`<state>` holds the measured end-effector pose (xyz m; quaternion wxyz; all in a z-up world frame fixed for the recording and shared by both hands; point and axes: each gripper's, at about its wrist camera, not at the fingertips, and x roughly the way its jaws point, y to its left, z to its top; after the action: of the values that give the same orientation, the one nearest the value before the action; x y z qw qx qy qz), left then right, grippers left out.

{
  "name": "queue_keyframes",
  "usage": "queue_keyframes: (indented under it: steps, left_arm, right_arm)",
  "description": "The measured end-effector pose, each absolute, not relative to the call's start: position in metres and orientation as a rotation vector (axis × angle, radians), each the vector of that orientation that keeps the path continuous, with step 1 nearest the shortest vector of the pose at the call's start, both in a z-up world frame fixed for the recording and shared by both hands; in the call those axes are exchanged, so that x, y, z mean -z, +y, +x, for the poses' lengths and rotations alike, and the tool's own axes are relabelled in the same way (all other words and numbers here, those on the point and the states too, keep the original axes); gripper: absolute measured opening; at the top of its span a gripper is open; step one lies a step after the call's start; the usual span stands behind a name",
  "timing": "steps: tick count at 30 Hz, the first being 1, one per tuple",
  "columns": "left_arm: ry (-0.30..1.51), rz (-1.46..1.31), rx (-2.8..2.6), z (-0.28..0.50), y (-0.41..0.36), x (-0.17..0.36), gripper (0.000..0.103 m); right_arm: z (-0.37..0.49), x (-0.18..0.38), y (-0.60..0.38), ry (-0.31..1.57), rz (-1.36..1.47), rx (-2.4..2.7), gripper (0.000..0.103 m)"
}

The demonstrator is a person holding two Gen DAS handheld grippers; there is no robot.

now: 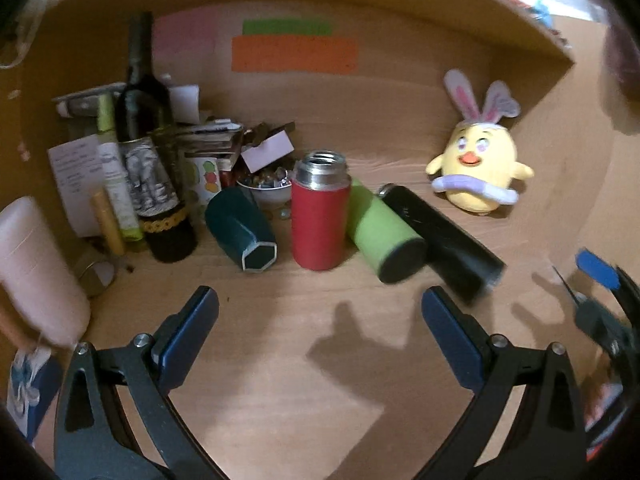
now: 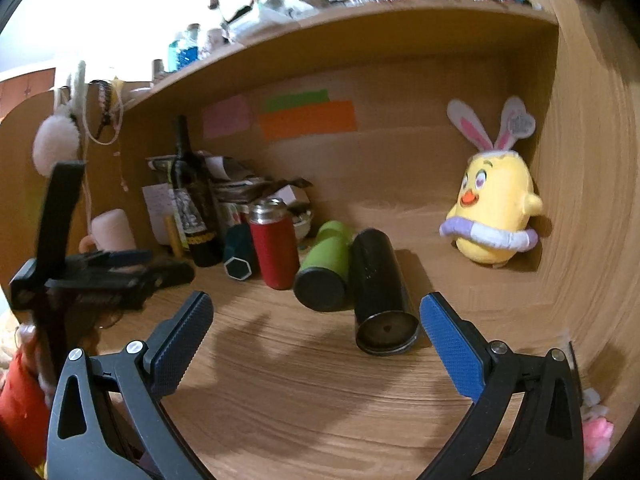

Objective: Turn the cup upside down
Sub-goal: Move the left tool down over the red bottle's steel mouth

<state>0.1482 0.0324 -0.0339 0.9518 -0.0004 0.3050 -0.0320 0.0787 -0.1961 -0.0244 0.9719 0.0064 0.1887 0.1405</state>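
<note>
Now red cup (image 1: 320,222) stands tall, mouth up, middle of frame, straight ahead of my left gripper (image 1: 320,316). Both grippers wide apart, holding nothing; right gripper (image 2: 316,320) faces black bottle (image 2: 380,292).

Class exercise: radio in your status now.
Left gripper and right gripper open, empty. Red cup upright, untouched. Green cup lying against it.

Red cup (image 1: 320,216) upright on wooden desk (image 1: 280,360), beyond wide-spread left tool (image 1: 320,312), between toppled teal and green cups.
</note>
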Motion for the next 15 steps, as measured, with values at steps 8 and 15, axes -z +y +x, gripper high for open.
queue_keyframes:
  steps: [8, 15]
  left_arm:
    - [0.698, -0.012, 0.053, 0.240, 0.036, 0.038, 0.088]
    - [0.731, -0.061, 0.075, 0.286, 0.035, 0.049, 0.079]
  right_arm:
    - [0.112, 0.043, -0.203, 0.450, 0.029, -0.274, 0.103]
    - [0.123, 0.050, -0.211, 0.469, 0.043, -0.274, 0.103]
